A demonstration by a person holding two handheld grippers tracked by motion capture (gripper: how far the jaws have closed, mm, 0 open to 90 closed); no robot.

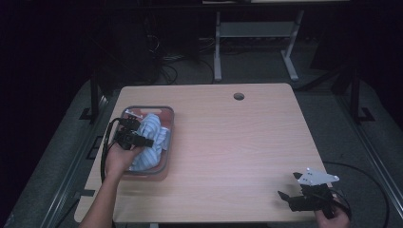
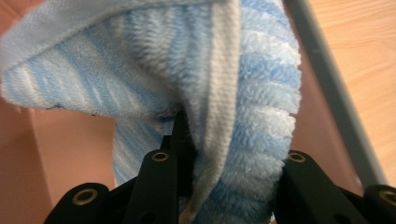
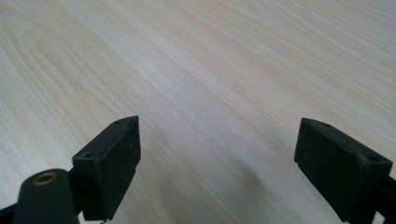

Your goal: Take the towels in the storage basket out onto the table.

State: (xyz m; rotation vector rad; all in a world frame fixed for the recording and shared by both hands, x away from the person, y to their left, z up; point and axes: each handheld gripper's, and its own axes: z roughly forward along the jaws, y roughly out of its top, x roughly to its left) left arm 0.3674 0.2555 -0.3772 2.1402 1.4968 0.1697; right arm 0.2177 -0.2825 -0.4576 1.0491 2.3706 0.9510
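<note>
We've got the towel (image 1: 149,142) sitting in the bin (image 1: 167,124) at the table's (image 1: 237,156) left side, bunched up and running front to back along the bin's length. The left gripper (image 1: 129,137) is right on it, coming in from the near-left. In the left gripper view its jaws are pinched on a thick fold of the blue-striped towel (image 2: 233,93), one jaw tucked inside the fold, the other outside it; the bin wall (image 2: 327,88) runs just beside the fold, so any lift likely needs to go straight up to clear it. The left hand (image 1: 119,159) is low over the bin's near end, forearm angled in from the bottom edge.

The right gripper (image 1: 304,192) is well apart, at the near-right corner, jaws wide apart over bare wood (image 3: 196,70), holding nothing. We'd call left the working hand.
</note>
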